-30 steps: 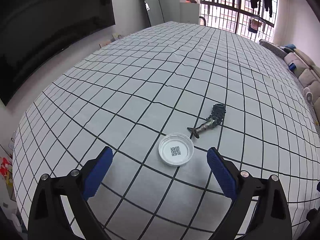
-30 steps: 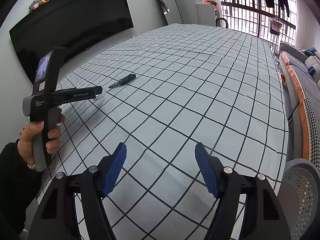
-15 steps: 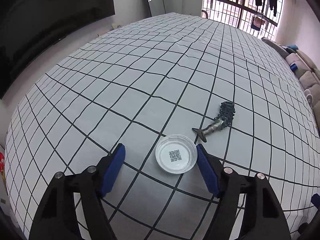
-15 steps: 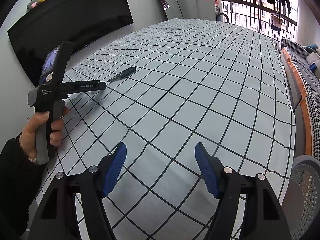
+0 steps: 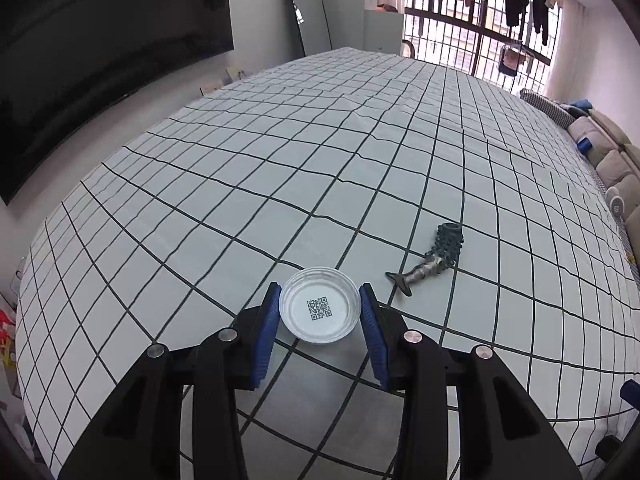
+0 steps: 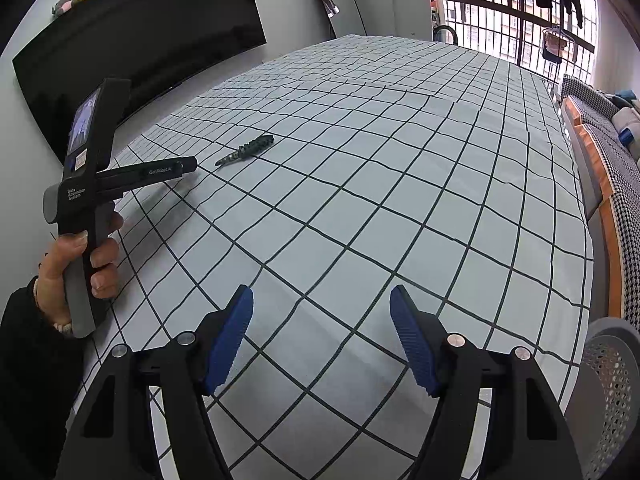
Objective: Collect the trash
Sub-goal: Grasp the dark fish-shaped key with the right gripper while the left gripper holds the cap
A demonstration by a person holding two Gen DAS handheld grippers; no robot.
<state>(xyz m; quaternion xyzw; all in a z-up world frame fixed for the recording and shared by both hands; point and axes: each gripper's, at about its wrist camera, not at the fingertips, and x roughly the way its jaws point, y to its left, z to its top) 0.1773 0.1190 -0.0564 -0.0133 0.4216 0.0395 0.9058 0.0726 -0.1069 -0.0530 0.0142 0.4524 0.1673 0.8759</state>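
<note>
The table [image 5: 248, 184] is covered across its whole visible surface by a pale cloth [image 5: 400, 152] printed with a black grid; slight wrinkles are seen toward the far half. Two items are carried directly on the cloth. A shallow round white lid [image 5: 319, 305] (a square printed code is shown at its centre) is laid open side up near the near edge. A dark, scaly fish-shaped object [image 5: 436, 258] is laid on its side just beside the lid, its tail fin pointed toward the lid but apart from it. From the right wrist view, the same object [image 6: 246, 150] is seen near the table's left edge.
</note>
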